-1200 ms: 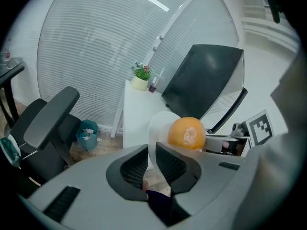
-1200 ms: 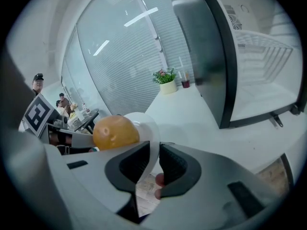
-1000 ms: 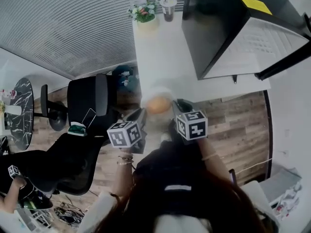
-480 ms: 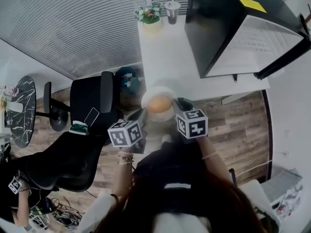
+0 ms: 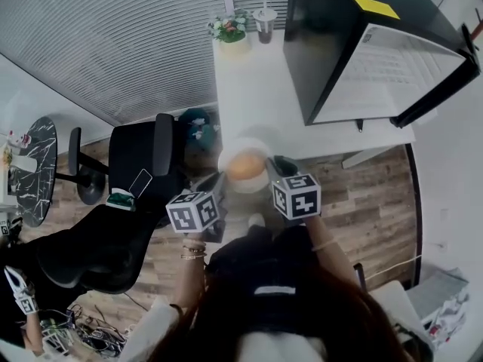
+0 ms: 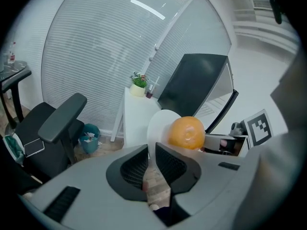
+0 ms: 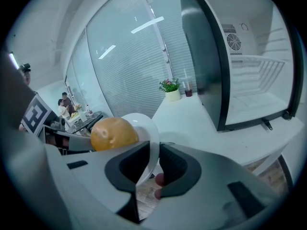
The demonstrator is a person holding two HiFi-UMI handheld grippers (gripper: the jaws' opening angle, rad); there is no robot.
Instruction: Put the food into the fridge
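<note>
While both tools point(image 6: 151, 147) point(image 7: 154, 146) clamp it, the plate point(image 6: 160, 121) holds an orange point(image 6: 187, 133).

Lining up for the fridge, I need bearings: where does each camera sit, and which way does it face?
Head view: on the person's head, facing steeply down at table and open fridge; hair, forearms, left gripper and right gripper show.
Left gripper view: on the left gripper, facing along its jaws, shut on the plate's rim.
Right gripper view: on the right gripper, jaws shut on the opposite rim, facing the fridge.
Shared: both gripper views show plate, orange food and fridge.
</note>
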